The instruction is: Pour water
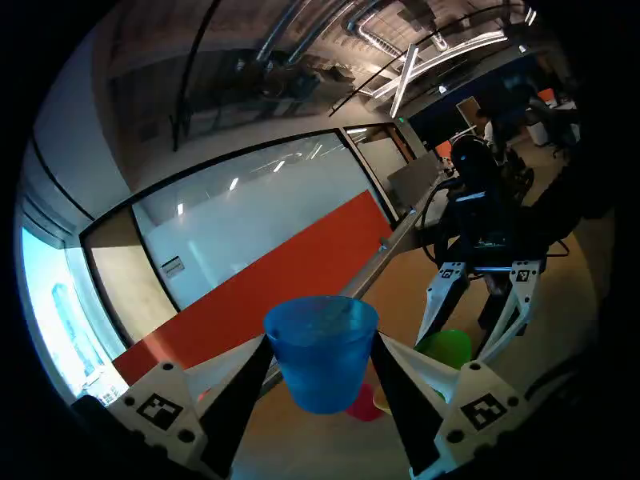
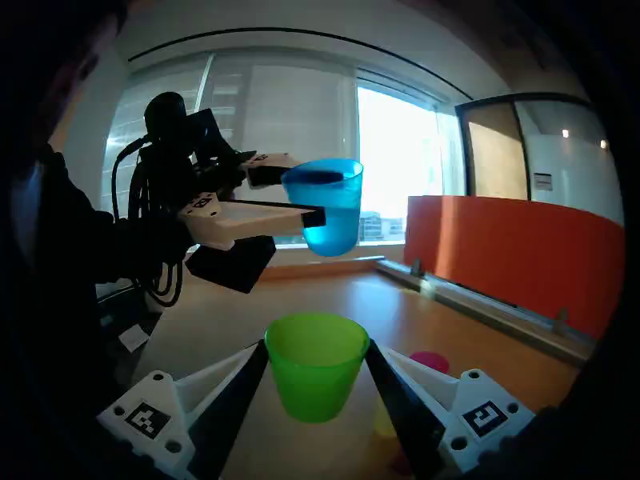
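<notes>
In the left gripper view, the left tool [image 1: 322, 346] clamps a blue cup [image 1: 321, 352] between both fingers, upright and close to the lens. Just past it, low on the wooden counter [image 1: 320, 448], sit a pink cup [image 1: 364, 404] and a yellowish thing too hidden to name. Farther off, the right tool [image 1: 454, 342] points its fingers downward on either side of a green cup [image 1: 448, 348]. Behind it an orange panel [image 1: 304, 280] runs along the counter's far edge.

The right gripper view gives the opposite side. Here the green cup is nearest, mouth up, pressed between both of the right tool's fingers. I cannot tell whether its base rests on the counter. Beyond and above it, the blue cup hangs in the air, upright. Its lower part is a deeper blue, which may be water. The left tool is held roughly level, fingers horizontal, by an arm in a dark sleeve [image 2: 120, 240]. A bright window [image 2: 392, 160] lies behind.
</notes>
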The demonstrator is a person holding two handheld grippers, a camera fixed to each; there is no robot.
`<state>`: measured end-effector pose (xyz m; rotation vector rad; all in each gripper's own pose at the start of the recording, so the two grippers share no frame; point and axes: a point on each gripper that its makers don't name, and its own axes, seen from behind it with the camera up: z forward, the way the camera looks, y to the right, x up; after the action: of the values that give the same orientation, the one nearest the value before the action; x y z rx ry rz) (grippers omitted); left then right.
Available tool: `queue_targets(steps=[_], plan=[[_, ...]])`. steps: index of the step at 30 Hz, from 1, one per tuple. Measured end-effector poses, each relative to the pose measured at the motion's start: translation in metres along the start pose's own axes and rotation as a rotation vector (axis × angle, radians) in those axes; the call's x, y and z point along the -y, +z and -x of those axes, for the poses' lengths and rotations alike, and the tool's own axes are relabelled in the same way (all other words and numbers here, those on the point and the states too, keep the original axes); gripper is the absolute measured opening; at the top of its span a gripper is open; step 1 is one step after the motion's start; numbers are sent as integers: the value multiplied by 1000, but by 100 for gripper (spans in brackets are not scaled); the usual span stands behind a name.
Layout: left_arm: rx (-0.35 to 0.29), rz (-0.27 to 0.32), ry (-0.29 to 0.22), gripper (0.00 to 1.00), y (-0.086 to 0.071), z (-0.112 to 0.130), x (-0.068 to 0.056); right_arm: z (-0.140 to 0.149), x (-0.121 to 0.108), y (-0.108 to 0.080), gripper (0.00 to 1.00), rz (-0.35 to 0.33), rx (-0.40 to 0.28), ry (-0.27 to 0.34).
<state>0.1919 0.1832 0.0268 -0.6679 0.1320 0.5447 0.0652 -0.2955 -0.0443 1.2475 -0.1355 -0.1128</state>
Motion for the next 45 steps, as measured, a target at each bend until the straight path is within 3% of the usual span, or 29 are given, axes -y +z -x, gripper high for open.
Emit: queue_targets(steps=[21,45], plan=[[-1,0,64,84,-5,-1,-1,2,10,6,91,-26,-2,-2],[2,-8,183,84,-13,-1,-6,-3,14,14,91,-44,-8,-14]])
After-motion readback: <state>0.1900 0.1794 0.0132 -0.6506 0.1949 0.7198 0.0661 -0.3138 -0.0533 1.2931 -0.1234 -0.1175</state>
